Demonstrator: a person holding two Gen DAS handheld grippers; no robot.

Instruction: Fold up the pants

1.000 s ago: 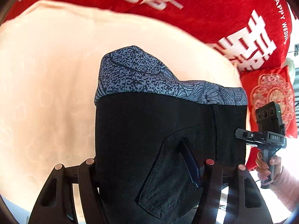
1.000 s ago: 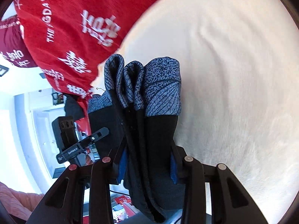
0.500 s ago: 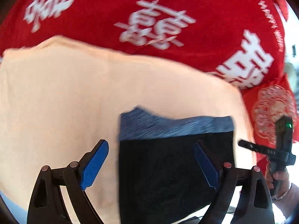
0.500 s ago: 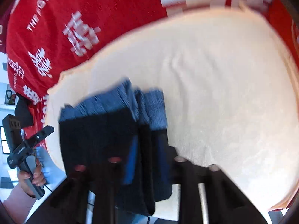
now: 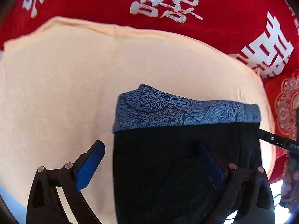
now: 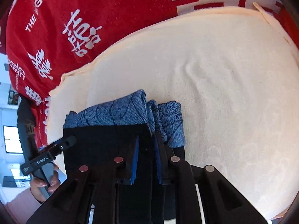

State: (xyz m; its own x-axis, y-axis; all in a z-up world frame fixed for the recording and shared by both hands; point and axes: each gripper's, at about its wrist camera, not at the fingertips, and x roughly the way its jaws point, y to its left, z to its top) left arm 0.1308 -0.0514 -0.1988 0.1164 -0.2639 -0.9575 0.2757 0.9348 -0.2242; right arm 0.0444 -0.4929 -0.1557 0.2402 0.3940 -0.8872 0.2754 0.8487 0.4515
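Note:
The black pants (image 5: 177, 158) with a blue patterned waistband (image 5: 177, 112) lie folded on a cream towel (image 5: 65, 84). My left gripper (image 5: 153, 160) is open over the pants' near left edge; its left finger is off the cloth, its right finger over it. In the right wrist view the pants (image 6: 104, 141) show folded layers with the waistband (image 6: 115, 112) far. My right gripper (image 6: 145, 160) is shut on a fold of the pants. The left gripper's body (image 6: 48, 155) shows at the left there.
A red blanket with white lettering (image 5: 168, 3) lies beyond the towel, also in the right wrist view (image 6: 74, 28). The cream towel (image 6: 224, 93) spreads wide to the right. The right gripper's tip (image 5: 274, 141) pokes in at the right edge.
My left gripper has let go of the pants and opened. The pants have come down from hanging onto the towel. My right gripper stays shut on them.

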